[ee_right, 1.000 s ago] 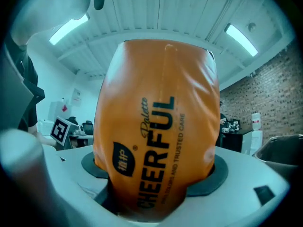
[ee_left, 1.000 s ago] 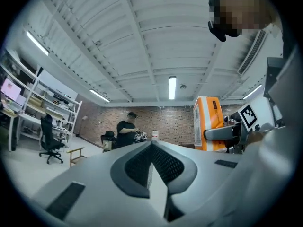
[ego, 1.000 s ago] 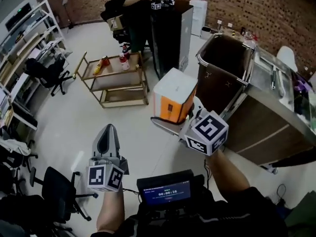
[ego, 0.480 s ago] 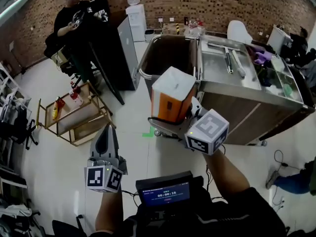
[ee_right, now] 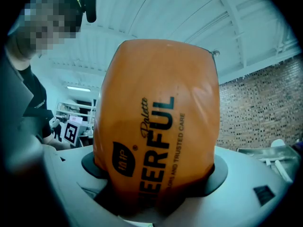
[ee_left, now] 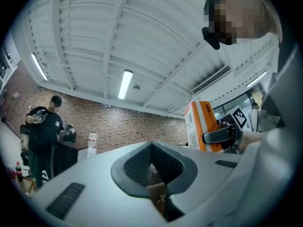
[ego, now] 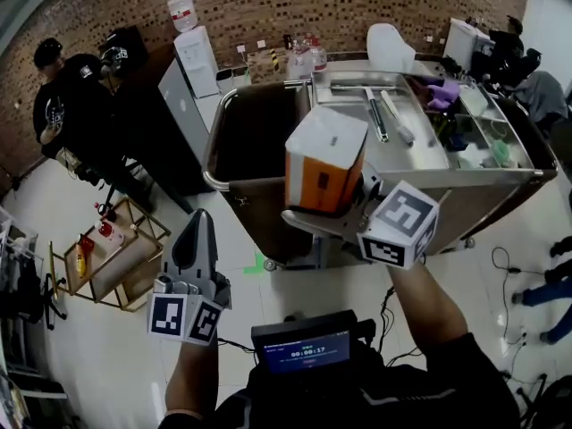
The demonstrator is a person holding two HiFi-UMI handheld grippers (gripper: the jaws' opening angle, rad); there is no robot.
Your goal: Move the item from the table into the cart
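Right gripper (ego: 344,206) is clamping the orange-and-white box (ego: 323,155), jaws standing wide on its sides. It is holding the box in the air at centre frame, in front of the cart (ego: 213,164) and its dark bin. Left gripper (ego: 198,239), lower left, is showing its jaws pressed together. The steel tray (ego: 429,155), upper right, is holding long tools (ego: 375,114).

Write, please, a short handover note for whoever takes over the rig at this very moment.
Right hand-held gripper: shut on the orange-and-white pack, held upright in the air.
Left hand-held gripper: shut, empty, pointing toward the cart.
Done: the pack is picked up and is just short of the cart's open bin.
Left: carry it over the rim, lower it in, probably open the right jaws there.
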